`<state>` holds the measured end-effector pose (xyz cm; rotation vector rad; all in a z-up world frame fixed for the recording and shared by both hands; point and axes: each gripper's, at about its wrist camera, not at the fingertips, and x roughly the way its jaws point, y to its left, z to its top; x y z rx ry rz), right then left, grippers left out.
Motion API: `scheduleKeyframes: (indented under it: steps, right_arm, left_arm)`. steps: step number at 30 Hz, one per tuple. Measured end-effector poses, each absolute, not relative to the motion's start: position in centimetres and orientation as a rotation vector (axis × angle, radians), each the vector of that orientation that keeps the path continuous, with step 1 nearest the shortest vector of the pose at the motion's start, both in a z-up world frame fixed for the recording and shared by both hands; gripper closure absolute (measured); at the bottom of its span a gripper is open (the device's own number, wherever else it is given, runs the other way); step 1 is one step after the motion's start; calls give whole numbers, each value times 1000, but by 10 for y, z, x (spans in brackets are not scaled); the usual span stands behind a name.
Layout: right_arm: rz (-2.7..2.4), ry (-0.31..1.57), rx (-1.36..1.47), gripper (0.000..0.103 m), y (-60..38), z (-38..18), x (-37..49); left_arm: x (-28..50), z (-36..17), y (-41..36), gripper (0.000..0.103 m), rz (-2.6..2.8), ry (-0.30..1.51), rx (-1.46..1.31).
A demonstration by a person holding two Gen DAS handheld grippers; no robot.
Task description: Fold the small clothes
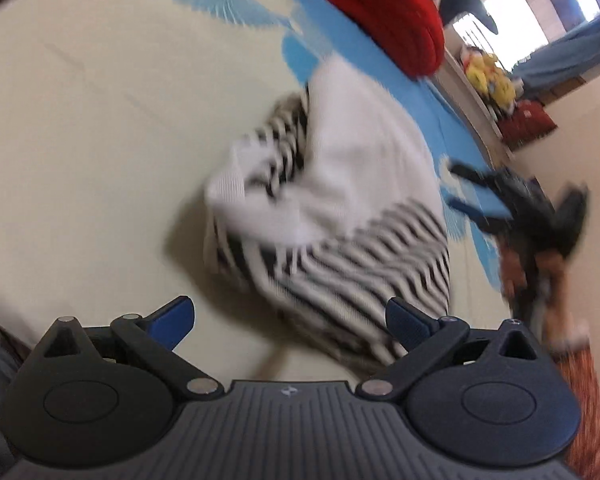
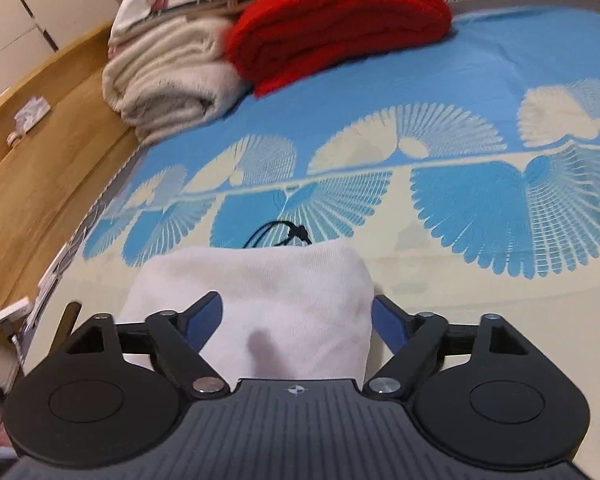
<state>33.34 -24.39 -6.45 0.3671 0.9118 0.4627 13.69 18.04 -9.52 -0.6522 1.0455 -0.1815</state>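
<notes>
1. Where the cream and sky-blue bed cover with fan-shaped motifs (image 2: 480, 52) spreads flat, a small white knit garment with black-and-white striped panels (image 1: 340, 184) lies bunched on its cream part, with the white part uppermost and the striped part lower, toward the left wrist camera.
2. Left gripper (image 1: 290, 320), black with blue pads: fingers spread wide apart, nothing between them; it hangs just short of the garment's striped edge. Contact cannot be told through the blur.
3. Right gripper (image 2: 298, 322), same make: fingers spread wide, the white fold of the garment (image 2: 260, 292) lying between them; the blue pads sit at the cloth's two sides without pinching it. In the left wrist view this gripper (image 1: 476, 196) appears blurred at the garment's far right side.
4. Thin black cord (image 2: 278, 234): looped on the cover just beyond the white fold.
5. Folded red knitted blanket (image 2: 340, 20): at the far end of the cover, on the blue part, well apart from the garment.
6. Rolled cream fleece blanket (image 2: 168, 80): touching the red one's left side in the right wrist view.
7. Wooden floor (image 2: 48, 152): left of the bed.
8. Yellow soft toy (image 1: 490, 76): on a pale ledge beyond the bed, blurred.
</notes>
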Motion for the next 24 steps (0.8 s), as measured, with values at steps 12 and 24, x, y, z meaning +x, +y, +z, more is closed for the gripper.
scheduleKeyframes:
  steps: [12,24]
  right_arm:
    - [655,1213,255,71,-204,-104,426]
    - [370,870,501,89,-275,-107,441]
  left_arm:
    - [185,-131,190,75,-32,1071,-747]
    - [474,-91,157,78,-43,1043,-261]
